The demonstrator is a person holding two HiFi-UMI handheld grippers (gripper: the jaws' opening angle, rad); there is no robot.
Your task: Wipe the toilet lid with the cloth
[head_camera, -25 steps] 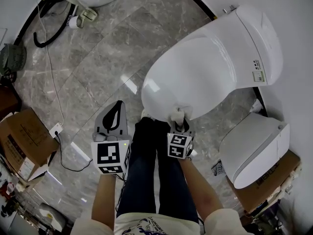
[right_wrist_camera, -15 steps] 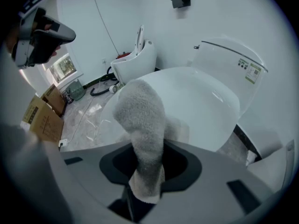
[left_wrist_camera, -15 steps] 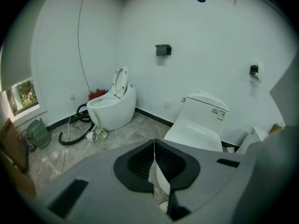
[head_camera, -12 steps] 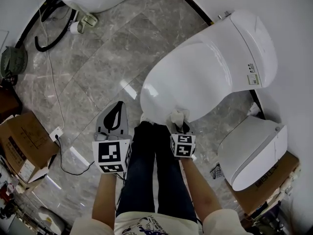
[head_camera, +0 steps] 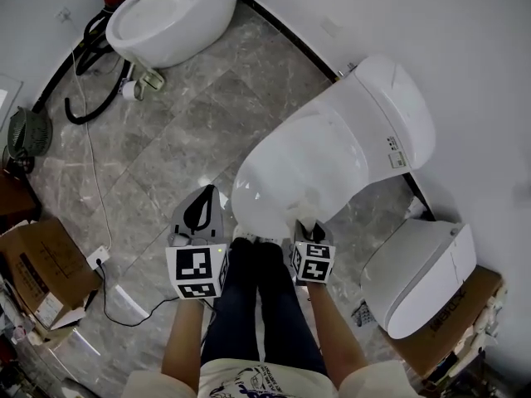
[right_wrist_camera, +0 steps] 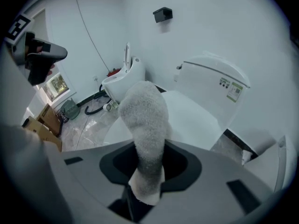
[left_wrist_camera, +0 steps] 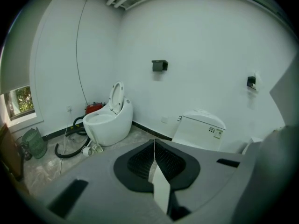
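Note:
The white toilet stands in the middle of the head view, its lid (head_camera: 311, 160) down. My right gripper (head_camera: 312, 226) is at the lid's near front edge, shut on a pale fluffy cloth (head_camera: 310, 206) that sticks out over the lid. In the right gripper view the cloth (right_wrist_camera: 145, 120) rises from between the jaws and hides part of the lid (right_wrist_camera: 191, 118). My left gripper (head_camera: 199, 210) hangs over the floor to the left of the bowl, shut with nothing in it. In its own view the left gripper (left_wrist_camera: 154, 148) has its pads meeting in a seam.
A second toilet (head_camera: 162, 15) with its lid raised stands at the far left, a black hose (head_camera: 87, 106) beside it. A white cable (head_camera: 93, 181) crosses the marble floor to a cardboard box (head_camera: 37, 268). Another white toilet part (head_camera: 419, 276) lies on cardboard at the right. The person's legs (head_camera: 257, 305) are below.
The head view has swung, so the toilet sits higher and more of the far room shows. Both grippers keep about the same place at the bowl's front, the cloth still held.

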